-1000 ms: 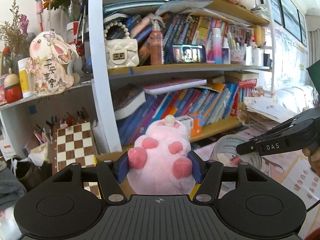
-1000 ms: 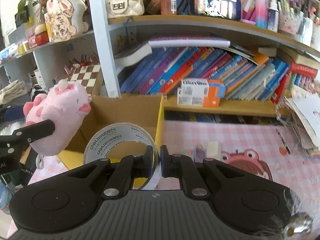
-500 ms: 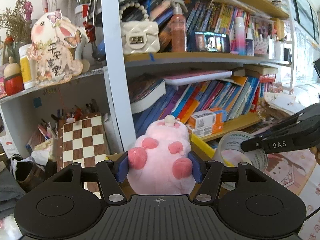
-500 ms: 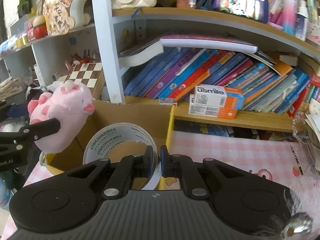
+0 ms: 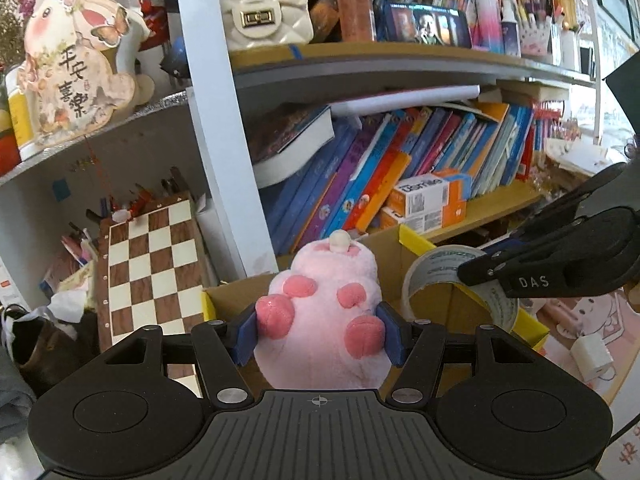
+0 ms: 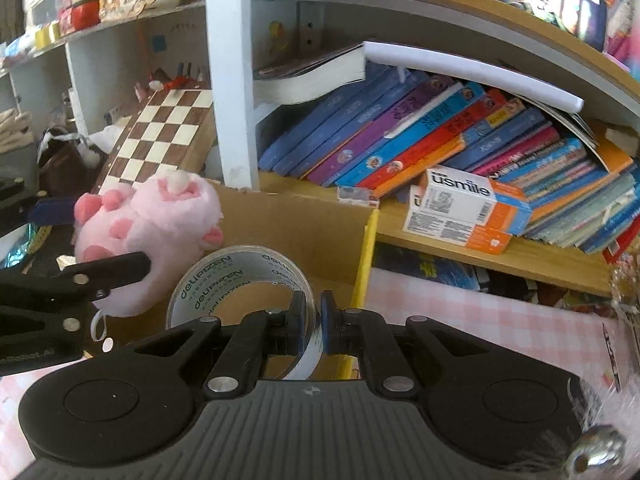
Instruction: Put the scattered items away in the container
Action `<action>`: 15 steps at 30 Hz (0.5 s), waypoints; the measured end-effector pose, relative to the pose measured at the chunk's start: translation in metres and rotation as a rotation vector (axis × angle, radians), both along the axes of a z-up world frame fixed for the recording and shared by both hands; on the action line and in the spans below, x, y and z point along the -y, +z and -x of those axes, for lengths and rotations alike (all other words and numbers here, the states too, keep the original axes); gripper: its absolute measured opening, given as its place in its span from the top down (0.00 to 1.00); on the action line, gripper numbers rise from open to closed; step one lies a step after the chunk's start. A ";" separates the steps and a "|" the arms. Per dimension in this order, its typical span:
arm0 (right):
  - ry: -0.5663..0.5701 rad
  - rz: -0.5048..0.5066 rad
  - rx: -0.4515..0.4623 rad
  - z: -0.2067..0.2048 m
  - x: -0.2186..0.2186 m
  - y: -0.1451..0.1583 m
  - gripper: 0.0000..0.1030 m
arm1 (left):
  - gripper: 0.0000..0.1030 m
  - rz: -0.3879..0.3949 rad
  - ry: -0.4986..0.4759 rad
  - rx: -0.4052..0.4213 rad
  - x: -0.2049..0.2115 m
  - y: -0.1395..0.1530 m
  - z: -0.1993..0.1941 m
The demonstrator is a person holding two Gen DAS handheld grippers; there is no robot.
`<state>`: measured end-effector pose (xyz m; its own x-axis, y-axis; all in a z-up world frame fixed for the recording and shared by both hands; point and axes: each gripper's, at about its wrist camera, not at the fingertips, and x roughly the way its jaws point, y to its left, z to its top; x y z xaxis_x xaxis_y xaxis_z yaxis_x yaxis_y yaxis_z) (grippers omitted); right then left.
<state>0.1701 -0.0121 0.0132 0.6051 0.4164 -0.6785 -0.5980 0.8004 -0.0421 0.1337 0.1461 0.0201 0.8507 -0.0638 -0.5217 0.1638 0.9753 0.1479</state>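
Holding in our left gripper (image 5: 320, 334): one pink plush toy (image 5: 326, 312), jaws clamped on its sides. Our right gripper (image 6: 318, 322): jaws pinching the clear tape roll (image 6: 240, 280) wall, both over the cardboard box (image 6: 296, 232)

Left hand-held gripper (image 5: 320, 338) clamps pink plush toy (image 5: 326, 312) above cardboard box (image 5: 416, 258).

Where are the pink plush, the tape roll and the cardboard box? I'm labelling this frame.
pink plush (image 5: 320, 312), left wrist view, belly.
tape roll (image 6: 224, 276), right wrist view, printed outer band.
cardboard box (image 6: 304, 232), right wrist view, back wall.
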 end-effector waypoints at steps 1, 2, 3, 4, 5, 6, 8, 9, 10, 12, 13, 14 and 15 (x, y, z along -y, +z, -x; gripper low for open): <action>0.009 0.006 0.003 -0.001 -0.002 -0.001 0.93 | 0.41 -0.006 -0.002 -0.006 0.000 -0.001 -0.002; 0.019 0.013 0.006 -0.002 -0.005 -0.003 0.93 | 0.41 -0.014 -0.005 -0.013 0.000 -0.003 -0.004; 0.033 0.024 0.009 -0.003 -0.008 -0.004 0.93 | 0.41 -0.023 -0.010 -0.022 0.000 -0.005 -0.006; 0.050 0.037 0.012 -0.004 -0.011 -0.006 0.93 | 0.41 -0.032 -0.017 -0.033 0.000 -0.007 -0.008; 0.069 0.053 0.013 -0.006 -0.014 -0.009 0.93 | 0.41 -0.041 -0.025 -0.044 0.001 -0.010 -0.009; 0.090 0.072 0.013 -0.007 -0.018 -0.011 0.93 | 0.41 -0.050 -0.033 -0.055 0.001 -0.012 -0.011; 0.131 0.112 0.013 -0.009 -0.023 -0.017 0.93 | 0.41 -0.066 -0.046 -0.079 0.001 -0.016 -0.014; 0.154 0.135 0.012 -0.010 -0.026 -0.021 0.93 | 0.41 -0.074 -0.053 -0.090 0.001 -0.019 -0.016; 0.175 0.159 0.010 -0.011 -0.029 -0.025 0.93 | 0.41 -0.082 -0.060 -0.102 0.001 -0.021 -0.017; 0.210 0.195 0.005 -0.011 -0.033 -0.032 0.93 | 0.41 -0.098 -0.073 -0.125 0.001 -0.026 -0.020; 0.226 0.211 0.002 -0.012 -0.035 -0.035 0.93 | 0.41 -0.100 -0.075 -0.135 0.000 -0.028 -0.022; 0.242 0.224 -0.005 -0.012 -0.037 -0.038 0.93 | 0.41 -0.097 -0.073 -0.143 0.000 -0.029 -0.023; 0.258 0.236 -0.013 -0.012 -0.039 -0.042 0.93 | 0.41 -0.093 -0.071 -0.151 0.000 -0.031 -0.025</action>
